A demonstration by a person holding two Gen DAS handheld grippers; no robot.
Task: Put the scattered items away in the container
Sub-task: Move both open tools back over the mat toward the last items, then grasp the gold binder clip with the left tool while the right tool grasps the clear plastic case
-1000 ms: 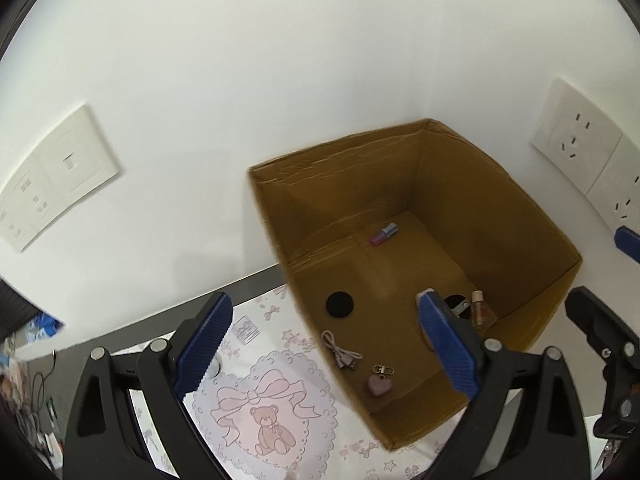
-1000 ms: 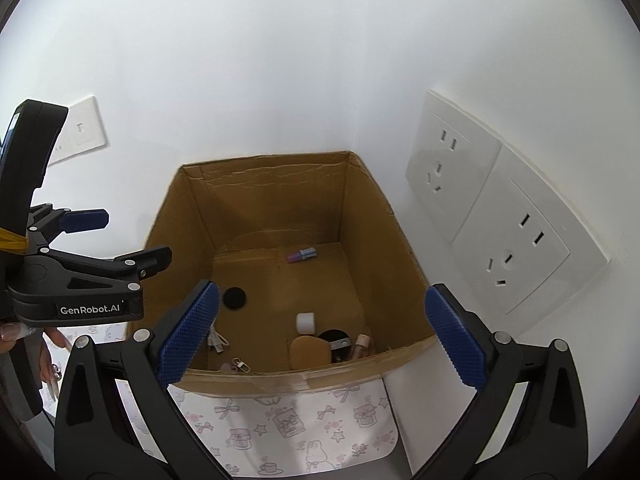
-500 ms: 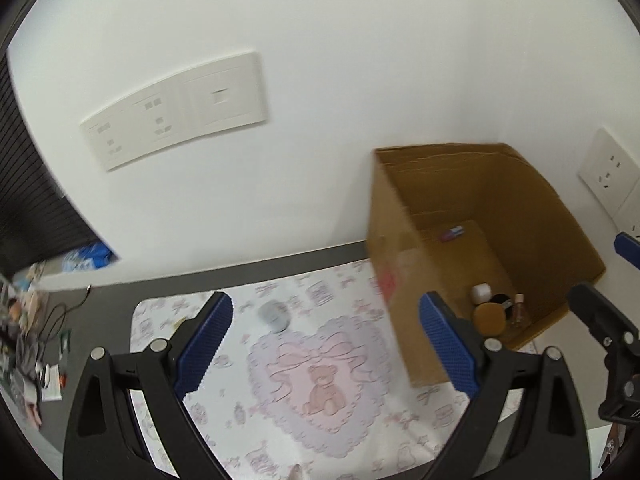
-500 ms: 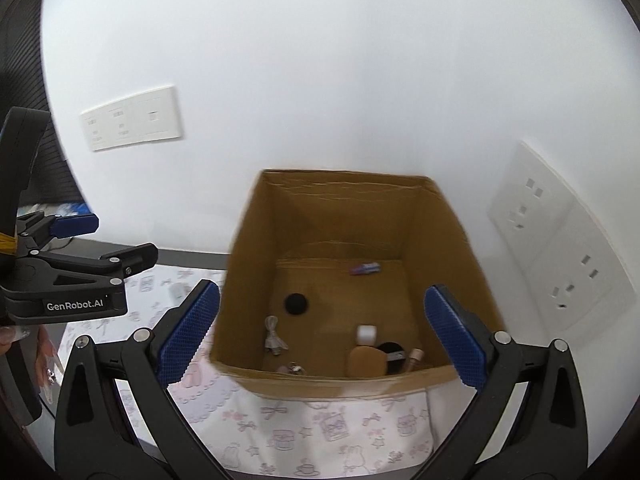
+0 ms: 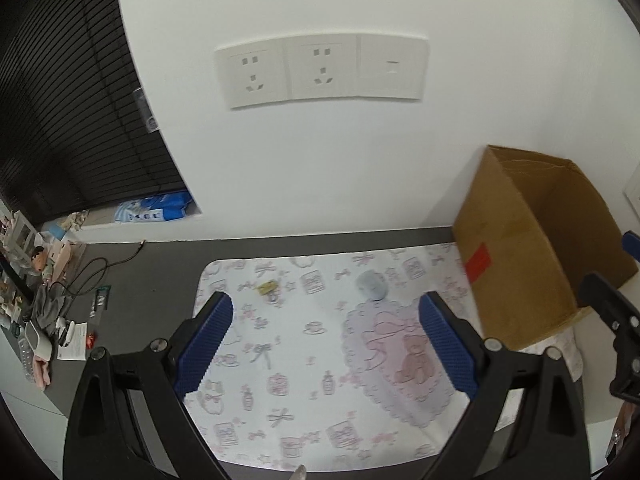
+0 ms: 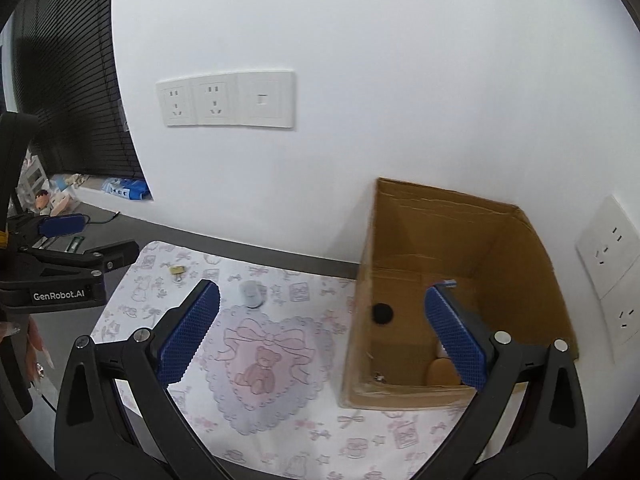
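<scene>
Swung away from the cardboard box (image 5: 520,248) at the desk's right edge; both grippers (image 5: 326,344) (image 6: 318,334) wide apart, empty. Near the back edge: small brass padlock (image 5: 267,288), rigid, best pinched across its body.

- The patterned mat (image 5: 304,344) lies mostly bare; only a small pale round item (image 5: 372,286) and a small brass-coloured padlock (image 5: 267,289) rest near its far edge, well apart from each other.
- The cardboard box (image 6: 404,396) stands on the mat's right end, top open; its upright walls block any sideways entry.
- The white wall (image 5: 320,168) closes off the far side, just behind the box.
- Clutter and cables (image 5: 52,280) crowd the grey tabletop to the left of the mat.
- Left gripper (image 5: 326,346) and right gripper (image 6: 320,332) hang above the mat, jaws wide and empty.
</scene>
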